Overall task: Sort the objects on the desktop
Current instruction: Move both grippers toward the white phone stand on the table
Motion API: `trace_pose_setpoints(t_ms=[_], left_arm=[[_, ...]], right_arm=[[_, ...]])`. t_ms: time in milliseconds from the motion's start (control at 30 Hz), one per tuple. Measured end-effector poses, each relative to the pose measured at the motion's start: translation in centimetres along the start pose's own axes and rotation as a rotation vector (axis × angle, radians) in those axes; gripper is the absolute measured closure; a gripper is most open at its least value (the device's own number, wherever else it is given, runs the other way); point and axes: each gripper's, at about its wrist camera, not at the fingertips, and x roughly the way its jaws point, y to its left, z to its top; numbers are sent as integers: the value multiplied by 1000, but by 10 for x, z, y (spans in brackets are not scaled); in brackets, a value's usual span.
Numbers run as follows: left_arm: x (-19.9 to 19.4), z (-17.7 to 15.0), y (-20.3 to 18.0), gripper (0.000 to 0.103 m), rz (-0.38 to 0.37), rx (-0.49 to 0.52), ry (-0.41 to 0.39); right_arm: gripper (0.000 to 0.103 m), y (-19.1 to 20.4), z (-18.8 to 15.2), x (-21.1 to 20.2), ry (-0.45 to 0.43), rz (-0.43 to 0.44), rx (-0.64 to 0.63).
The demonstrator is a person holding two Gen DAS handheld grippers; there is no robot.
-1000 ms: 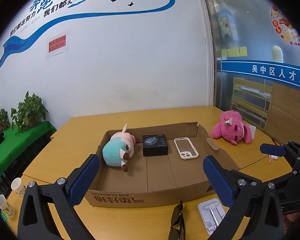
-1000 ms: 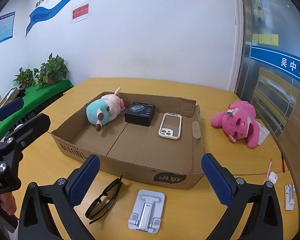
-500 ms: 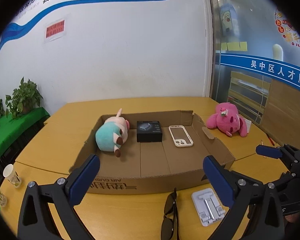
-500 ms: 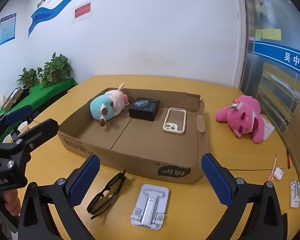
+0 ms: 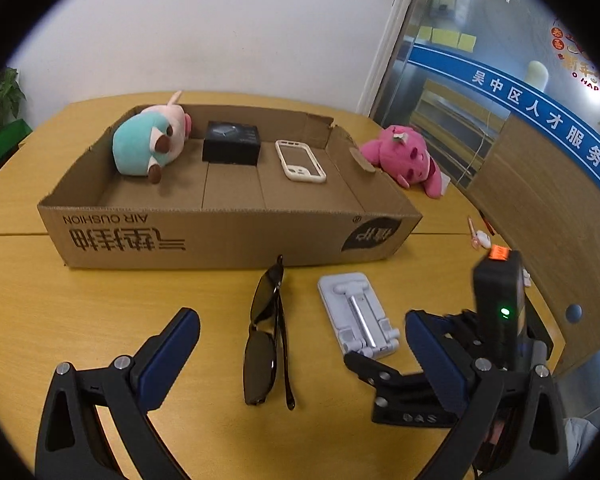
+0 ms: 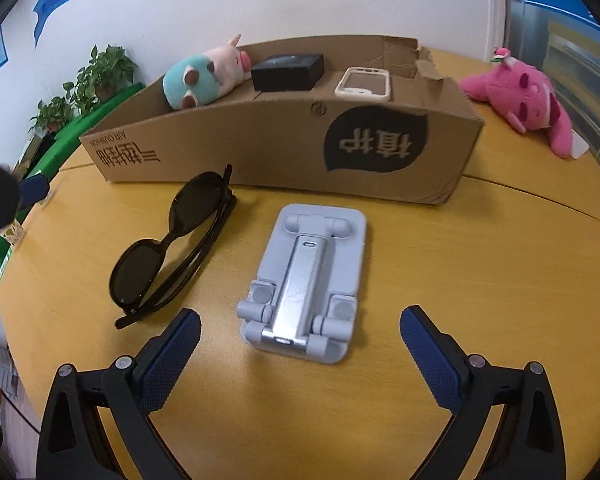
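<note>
A cardboard box (image 5: 228, 236) (image 6: 284, 148) holds a teal and pink plush (image 5: 148, 144) (image 6: 204, 76), a black box (image 5: 231, 142) (image 6: 287, 72) and a white phone case (image 5: 300, 160) (image 6: 364, 84). Black sunglasses (image 5: 266, 336) (image 6: 172, 252) and a grey folded phone stand (image 5: 358, 314) (image 6: 304, 280) lie on the table in front of the box. My left gripper (image 5: 300, 348) is open, low over the sunglasses. My right gripper (image 6: 300, 340) is open, low, with the stand's near end between its fingers; it also shows in the left wrist view (image 5: 452, 360).
A pink plush (image 5: 404, 156) (image 6: 524, 96) lies on the wooden table (image 5: 80, 304) right of the box. Small pink and white items (image 5: 478, 236) lie near the table's right edge. Potted plants (image 6: 100, 76) stand at the far left by the wall.
Both grippers have dropped low toward the table and tilted down. The left now hangs over the sunglasses, the right over the phone stand. Both stay open.
</note>
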Motion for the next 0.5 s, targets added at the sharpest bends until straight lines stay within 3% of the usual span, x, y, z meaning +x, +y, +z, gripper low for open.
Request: trace_pose_setpoints(t_ms=[133,300,500], left_arm=[[3,-5,9,1,0,-29,25],[8,-10,6,1,-27,-32,55],[22,-12,-16,1,-123,-36,106]], right_arm=[[23,3,1,21,46,-29,-18],[34,7,-4,25,32,-56,-73],[34,-10,-21,17,43,-64,-42]])
